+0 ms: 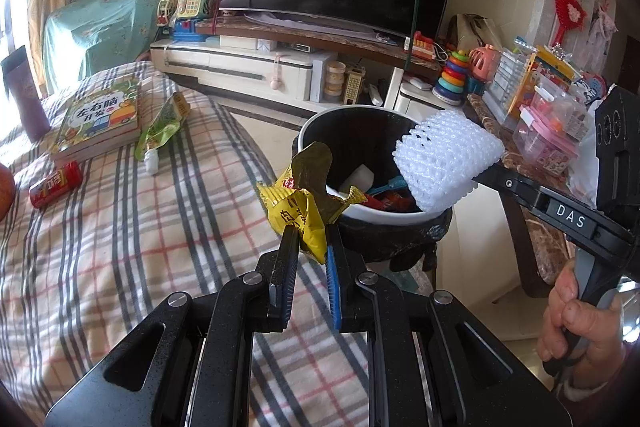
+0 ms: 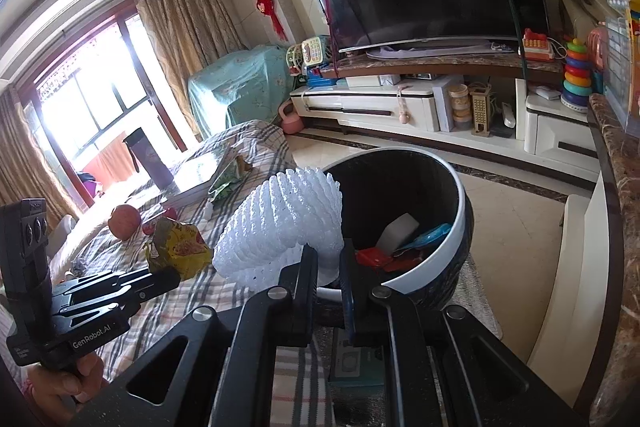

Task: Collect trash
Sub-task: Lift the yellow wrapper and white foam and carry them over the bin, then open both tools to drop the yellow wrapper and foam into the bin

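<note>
My left gripper [image 1: 313,243] is shut on a crumpled yellow snack wrapper [image 1: 298,211] and holds it at the near rim of the black bin with a white rim [image 1: 382,215]. The wrapper also shows in the right wrist view [image 2: 180,247]. My right gripper [image 2: 327,263] is shut on a white foam fruit net [image 2: 284,227] and holds it over the bin's edge [image 2: 460,203]; the net shows at the bin's right side in the left wrist view [image 1: 444,159]. The bin holds a white block, a blue piece and red scraps.
On the plaid cloth lie a book [image 1: 100,119], a green wrapper [image 1: 164,123], a small white bottle [image 1: 151,161], a red can [image 1: 56,185] and an apple [image 2: 125,221]. A dark cup [image 1: 24,95] stands at the far left. A marble counter [image 2: 616,211] with boxes stands on the right, a TV cabinet behind.
</note>
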`<state>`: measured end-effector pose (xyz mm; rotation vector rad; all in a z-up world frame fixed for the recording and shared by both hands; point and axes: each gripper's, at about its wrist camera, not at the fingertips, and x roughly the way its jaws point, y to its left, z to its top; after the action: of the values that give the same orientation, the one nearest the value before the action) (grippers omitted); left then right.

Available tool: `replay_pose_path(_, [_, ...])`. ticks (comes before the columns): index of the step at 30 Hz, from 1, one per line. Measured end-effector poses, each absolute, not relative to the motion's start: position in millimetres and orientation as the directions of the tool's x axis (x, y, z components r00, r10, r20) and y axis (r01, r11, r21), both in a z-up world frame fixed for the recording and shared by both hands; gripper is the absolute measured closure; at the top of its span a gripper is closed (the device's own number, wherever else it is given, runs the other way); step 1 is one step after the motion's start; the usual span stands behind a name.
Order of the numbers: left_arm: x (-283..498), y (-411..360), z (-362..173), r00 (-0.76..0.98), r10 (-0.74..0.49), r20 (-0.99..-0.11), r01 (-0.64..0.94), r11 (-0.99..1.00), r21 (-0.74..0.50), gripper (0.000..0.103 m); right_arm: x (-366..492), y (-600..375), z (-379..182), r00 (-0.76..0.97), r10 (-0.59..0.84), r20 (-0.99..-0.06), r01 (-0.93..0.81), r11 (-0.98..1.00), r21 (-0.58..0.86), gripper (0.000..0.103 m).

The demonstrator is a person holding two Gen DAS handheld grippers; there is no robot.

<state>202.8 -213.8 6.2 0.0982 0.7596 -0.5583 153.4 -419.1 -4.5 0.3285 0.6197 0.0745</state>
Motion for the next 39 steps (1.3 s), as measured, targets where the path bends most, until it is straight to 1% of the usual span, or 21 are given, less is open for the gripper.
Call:
replay_pose_path(20, [237.6,-272.8,9.3,0.562,-0.462,-0.686,0.571,0.817,-0.082,0.09,191.6,-455.5,-13.5,0.774,0.093,-0.626,0.101,0.958,0.267,0.093])
replay_pose_path(33, [261.8,-305.4,-2.9,0.532,-0.445,-0.72,0.594,0.802,-0.057,0.09,217.5,-472.7,-23.6,0.735,0.079,-0.674,0.122,0.961,0.247,0.092])
replay_pose_path(35, [264.9,-306.7,-5.0,0.521,-0.448,-0.727,0.596,0.8,-0.066,0.09,220.0,-474.5,-23.7,0.733,0.08,-0.676,0.125,0.96,0.249,0.09])
replay_pose_path(36, [267.0,-307.6,-6.3,0.512,-0.452,-0.731,0.598,0.798,-0.075,0.089,221.2,-474.7,-23.7,0.731,0.084,-0.678,0.121,0.961,0.249,0.088])
replay_pose_path(37, [268.3,-308.4,-7.1,0.509,-0.451,-0.733,0.597,0.798,-0.077,0.086,223.6,-476.0,-23.9,0.727,0.086,-0.681,0.118,0.962,0.247,0.088])
replay_pose_path(38, [269.6,-309.1,-7.9,0.506,-0.452,-0.735,0.597,0.798,-0.079,0.086,225.0,-475.7,-24.0,0.725,0.088,-0.683,0.114,0.963,0.245,0.087])
replay_pose_path(39, [270.9,-309.4,-8.4,0.507,-0.448,-0.736,0.594,0.801,-0.078,0.085,226.4,-476.0,-24.5,0.722,0.082,-0.687,0.119,0.964,0.239,0.083])
